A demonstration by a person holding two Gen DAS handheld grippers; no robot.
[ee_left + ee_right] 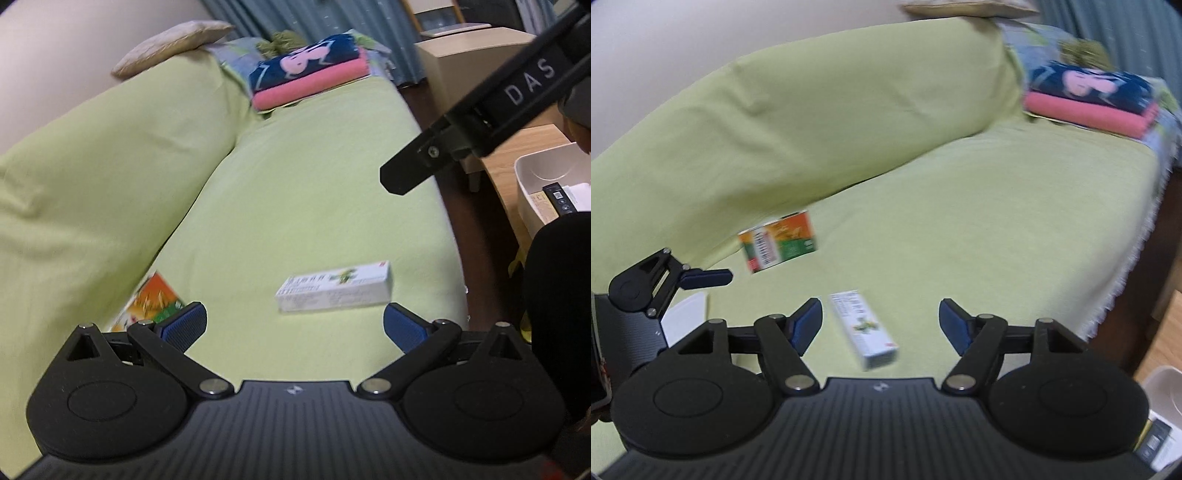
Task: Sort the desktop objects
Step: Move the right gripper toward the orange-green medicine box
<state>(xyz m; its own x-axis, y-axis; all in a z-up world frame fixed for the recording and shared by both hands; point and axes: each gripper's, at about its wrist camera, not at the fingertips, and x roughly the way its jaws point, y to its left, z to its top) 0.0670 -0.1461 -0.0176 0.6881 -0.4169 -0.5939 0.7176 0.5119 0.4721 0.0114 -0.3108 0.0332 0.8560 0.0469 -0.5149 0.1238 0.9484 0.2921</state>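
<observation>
A sofa (314, 184) draped in a light green cover fills both views, its seat holding the task's things. At 12 o'clock in the left wrist view a stack of folded towels (306, 74), navy over pink, lies at the far end of the seat. A beige bin (532, 199) stands at 3 o'clock on a wooden table (524, 147), with small boxes inside. The orange-and-green box (777, 240) lies at 10 o'clock in the right wrist view, against the backrest. The white box (334, 291), long and slim with green plant artwork and a red corner mark, lies flat on the seat, just ahead of the left gripper (295, 325). That gripper's blue pads are spread wide, holding nothing. The right gripper (881, 326) is likewise spread wide and empty, the white box lying between and below its pads.
</observation>
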